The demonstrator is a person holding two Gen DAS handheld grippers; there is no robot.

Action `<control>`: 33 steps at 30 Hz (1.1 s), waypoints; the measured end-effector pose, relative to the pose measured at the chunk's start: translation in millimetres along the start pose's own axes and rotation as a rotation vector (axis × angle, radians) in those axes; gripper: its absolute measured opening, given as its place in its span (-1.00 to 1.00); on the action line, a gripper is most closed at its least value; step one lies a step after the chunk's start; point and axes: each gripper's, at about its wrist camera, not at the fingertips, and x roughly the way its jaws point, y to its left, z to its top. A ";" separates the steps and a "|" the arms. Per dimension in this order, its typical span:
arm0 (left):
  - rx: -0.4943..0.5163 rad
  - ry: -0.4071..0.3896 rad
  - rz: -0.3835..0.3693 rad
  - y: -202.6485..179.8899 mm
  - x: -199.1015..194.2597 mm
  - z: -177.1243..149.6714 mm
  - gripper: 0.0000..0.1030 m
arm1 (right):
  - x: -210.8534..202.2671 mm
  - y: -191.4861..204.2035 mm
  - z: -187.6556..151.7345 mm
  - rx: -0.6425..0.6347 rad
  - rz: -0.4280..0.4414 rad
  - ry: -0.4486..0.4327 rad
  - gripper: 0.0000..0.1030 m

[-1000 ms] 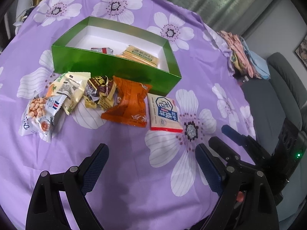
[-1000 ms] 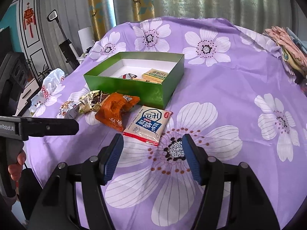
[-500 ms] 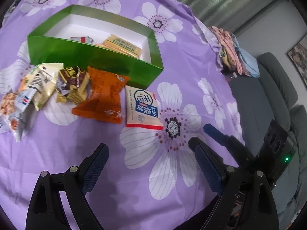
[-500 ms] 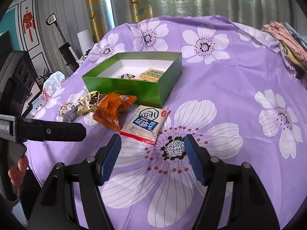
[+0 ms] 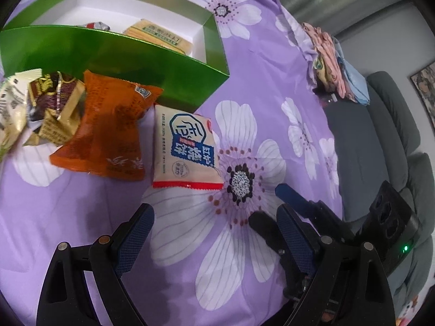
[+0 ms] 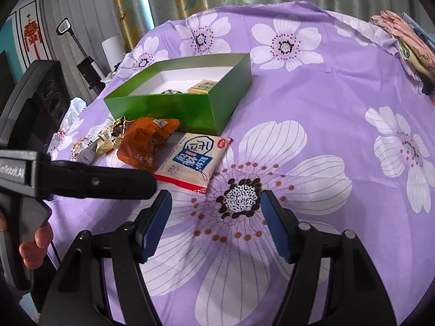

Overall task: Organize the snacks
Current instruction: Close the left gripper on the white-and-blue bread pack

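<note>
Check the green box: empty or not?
Not empty. The green box holds a tan packet and a small wrapped candy.

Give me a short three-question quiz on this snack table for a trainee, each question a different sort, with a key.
1. True or false: the white packet with blue print lies inside the green box.
2. Multiple choice: what lies directly beside the white packet, on the side away from the sofa? A) an orange packet B) a cup C) a spoon
3. Fill in: neither the left tool nor the right tool holds anything; both stand ____.

Key: 1 false, it lies on the purple cloth in front of the box. 2 A. 3 open.
</note>
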 end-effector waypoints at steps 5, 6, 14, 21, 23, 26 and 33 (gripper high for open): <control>-0.011 0.006 0.003 3.0 9.7 10.6 0.77 | 8.5 -4.2 -2.9 0.013 0.018 0.026 0.32; -0.013 0.005 0.011 3.6 11.4 13.4 0.77 | 9.9 -4.9 -3.5 0.017 0.023 0.030 0.32; -0.034 0.007 0.030 10.6 21.2 35.9 0.77 | 23.1 -9.5 -4.2 0.046 0.062 0.061 0.32; -0.009 0.005 0.076 3.6 30.8 39.6 0.47 | 47.2 -11.7 7.7 0.098 0.155 0.085 0.33; -0.018 0.011 0.079 7.7 33.7 40.2 0.41 | 54.6 -11.2 10.4 0.112 0.176 0.088 0.33; -0.010 0.007 0.076 9.6 33.4 39.9 0.38 | 59.8 -9.0 15.2 0.120 0.199 0.084 0.25; 0.030 0.001 0.102 10.1 34.0 36.7 0.13 | 72.3 0.2 19.8 0.089 0.207 0.102 0.05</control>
